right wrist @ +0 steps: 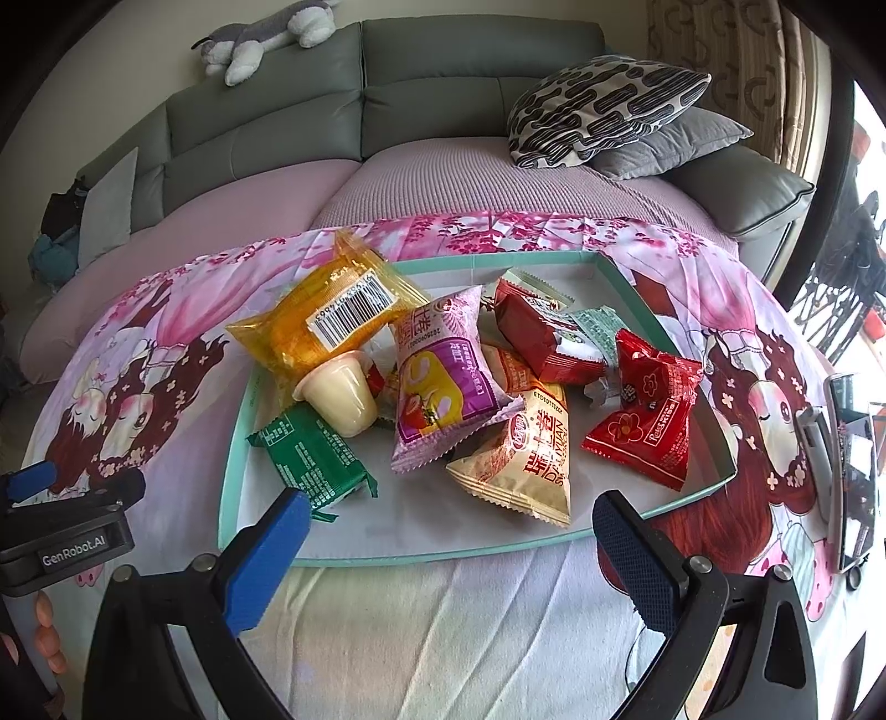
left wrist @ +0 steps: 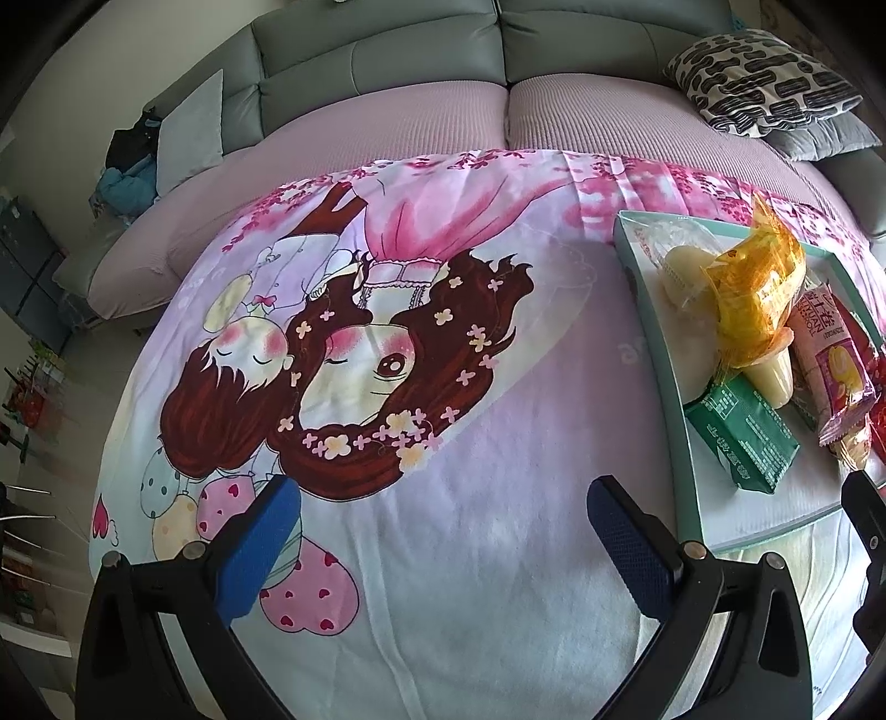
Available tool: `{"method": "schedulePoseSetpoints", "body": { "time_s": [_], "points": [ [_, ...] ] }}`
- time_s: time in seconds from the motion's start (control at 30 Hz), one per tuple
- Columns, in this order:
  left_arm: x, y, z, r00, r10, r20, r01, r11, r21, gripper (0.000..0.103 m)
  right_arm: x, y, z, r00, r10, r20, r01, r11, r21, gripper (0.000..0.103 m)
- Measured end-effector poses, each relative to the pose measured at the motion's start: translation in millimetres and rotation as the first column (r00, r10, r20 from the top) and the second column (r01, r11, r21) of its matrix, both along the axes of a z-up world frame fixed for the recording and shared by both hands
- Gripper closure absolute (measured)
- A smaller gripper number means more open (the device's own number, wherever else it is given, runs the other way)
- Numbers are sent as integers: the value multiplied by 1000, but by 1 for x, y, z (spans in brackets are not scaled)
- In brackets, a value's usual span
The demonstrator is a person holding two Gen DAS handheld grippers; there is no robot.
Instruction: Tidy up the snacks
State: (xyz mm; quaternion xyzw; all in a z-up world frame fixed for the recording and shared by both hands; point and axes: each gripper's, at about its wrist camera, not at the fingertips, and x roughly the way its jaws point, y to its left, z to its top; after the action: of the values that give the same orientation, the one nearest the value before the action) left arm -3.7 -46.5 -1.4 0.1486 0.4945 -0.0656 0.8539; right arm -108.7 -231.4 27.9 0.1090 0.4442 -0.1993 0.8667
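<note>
A shallow teal-rimmed tray (right wrist: pixel 626 277) lies on a cartoon-print cloth and holds several snacks: a yellow packet (right wrist: pixel 326 315), a jelly cup (right wrist: pixel 340 399), a green packet (right wrist: pixel 315 459), a pink packet (right wrist: pixel 448 387), a beige packet (right wrist: pixel 520 459) and red packets (right wrist: pixel 648 410). My right gripper (right wrist: pixel 448 526) is open and empty, just in front of the tray's near edge. My left gripper (left wrist: pixel 443 515) is open and empty over the bare cloth, left of the tray (left wrist: pixel 648 310). The green packet (left wrist: pixel 742 437) and yellow packet (left wrist: pixel 758 288) also show in the left wrist view.
A grey sofa (right wrist: pixel 443 77) with pink seat covers stands behind the cloth, with patterned cushions (right wrist: pixel 598 105) at the right and a plush toy (right wrist: pixel 260 39) on its back. A phone on a stand (right wrist: pixel 853 471) sits at the right edge.
</note>
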Motion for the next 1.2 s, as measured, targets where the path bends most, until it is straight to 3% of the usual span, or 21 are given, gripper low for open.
{"method": "schedulePoseSetpoints", "body": {
  "time_s": [1.2],
  "points": [
    [-1,-1,2,1000,-12,18,12,1000,-4,0,2,1,-2,1000,4,-16,-4,1000,-2,0]
  ]
}}
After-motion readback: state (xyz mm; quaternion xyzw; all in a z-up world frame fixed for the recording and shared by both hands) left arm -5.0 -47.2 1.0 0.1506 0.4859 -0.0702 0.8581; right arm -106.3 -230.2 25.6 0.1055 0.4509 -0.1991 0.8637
